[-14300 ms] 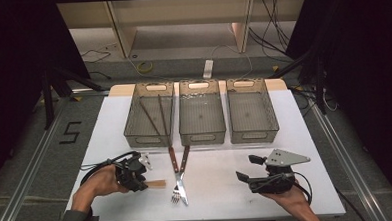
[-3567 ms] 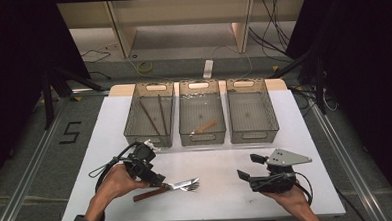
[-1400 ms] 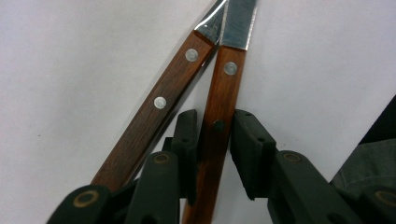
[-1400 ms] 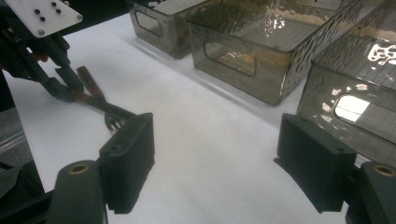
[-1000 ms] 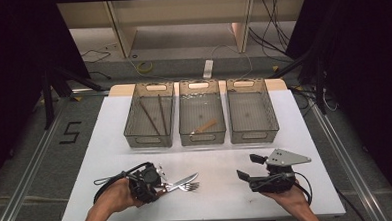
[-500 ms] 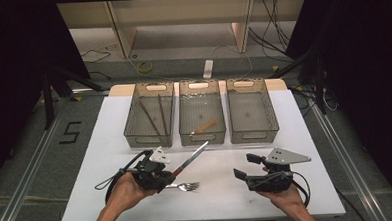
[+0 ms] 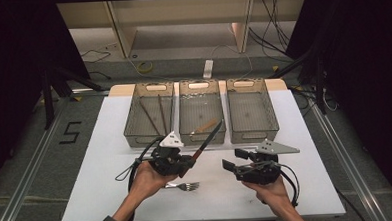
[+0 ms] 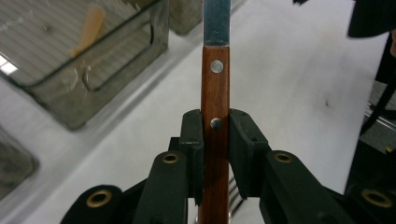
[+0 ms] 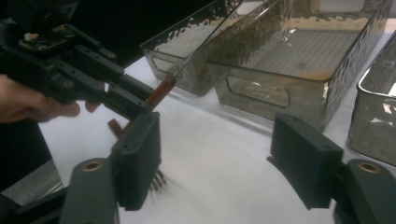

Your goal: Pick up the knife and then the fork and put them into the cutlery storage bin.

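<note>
Holding a knife by its wooden handle, our left hand-held gripper clamps it above the white surface, near the trays. Our right hand-held gripper has been closing, nothing between its jaws.

Lab or recording rig, not home. White bench sitting inside dark curtained enclosure. Metal rails running along floor at 9 and 3 o'clock. Cables trailing over floor at 12 to 1 o'clock. Bare plywood frame standing at 12 o'clock. Number marking showing on floor at 9 o'clock. Three clear bins lining bench's far edge.
</note>
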`<control>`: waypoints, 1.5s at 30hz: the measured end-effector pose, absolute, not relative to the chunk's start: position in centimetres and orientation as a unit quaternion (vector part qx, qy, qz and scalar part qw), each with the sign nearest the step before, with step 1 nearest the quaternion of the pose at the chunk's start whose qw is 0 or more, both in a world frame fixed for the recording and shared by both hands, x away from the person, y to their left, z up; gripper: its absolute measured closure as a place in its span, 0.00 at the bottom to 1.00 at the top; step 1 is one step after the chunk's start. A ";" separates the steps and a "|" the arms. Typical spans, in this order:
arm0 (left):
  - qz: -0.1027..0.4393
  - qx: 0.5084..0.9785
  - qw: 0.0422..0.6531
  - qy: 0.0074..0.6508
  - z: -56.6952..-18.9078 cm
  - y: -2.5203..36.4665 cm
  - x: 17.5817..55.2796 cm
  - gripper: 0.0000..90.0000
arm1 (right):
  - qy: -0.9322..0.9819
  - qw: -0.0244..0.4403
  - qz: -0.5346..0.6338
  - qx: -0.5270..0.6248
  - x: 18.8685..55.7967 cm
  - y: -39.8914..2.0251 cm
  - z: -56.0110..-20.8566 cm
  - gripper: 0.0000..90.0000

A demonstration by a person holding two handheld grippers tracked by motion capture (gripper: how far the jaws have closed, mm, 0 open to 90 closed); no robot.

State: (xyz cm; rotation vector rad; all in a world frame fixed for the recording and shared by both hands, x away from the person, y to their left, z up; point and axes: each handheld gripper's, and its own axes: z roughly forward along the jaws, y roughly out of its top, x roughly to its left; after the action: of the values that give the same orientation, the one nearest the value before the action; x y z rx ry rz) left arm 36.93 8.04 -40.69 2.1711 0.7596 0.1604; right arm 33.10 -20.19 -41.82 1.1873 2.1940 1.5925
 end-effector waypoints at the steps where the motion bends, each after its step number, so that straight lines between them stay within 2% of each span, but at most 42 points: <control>1: 0.064 0.857 0.412 0.304 -40.6 7.8 37.1 0.84 | 0.736 0.090 0.535 0.404 33.3 -20.0 -41.8 0.41; 10: 0.058 0.847 0.423 0.317 -40.9 6.3 37.5 0.84 | 0.717 0.054 0.551 0.424 35.0 -18.2 -41.5 0.48; 14: 0.060 0.846 0.426 0.314 -40.9 5.7 37.2 0.84 | 0.717 0.051 0.547 0.430 35.3 -17.7 -41.5 0.51; 26: 0.067 0.843 0.441 0.302 -41.0 4.7 36.1 0.84 | 0.705 0.015 0.551 0.446 35.7 -17.3 -41.8 0.65; 45: 0.064 0.839 0.460 0.285 -41.0 4.4 35.6 0.83 | 0.702 -0.008 0.559 0.440 35.7 -17.1 -41.9 0.87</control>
State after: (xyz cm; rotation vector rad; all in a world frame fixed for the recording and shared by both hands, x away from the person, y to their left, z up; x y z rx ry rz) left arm 35.60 4.39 -41.02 2.0643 0.7006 0.1574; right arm 35.70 -17.07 -41.89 1.3888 2.2179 1.7665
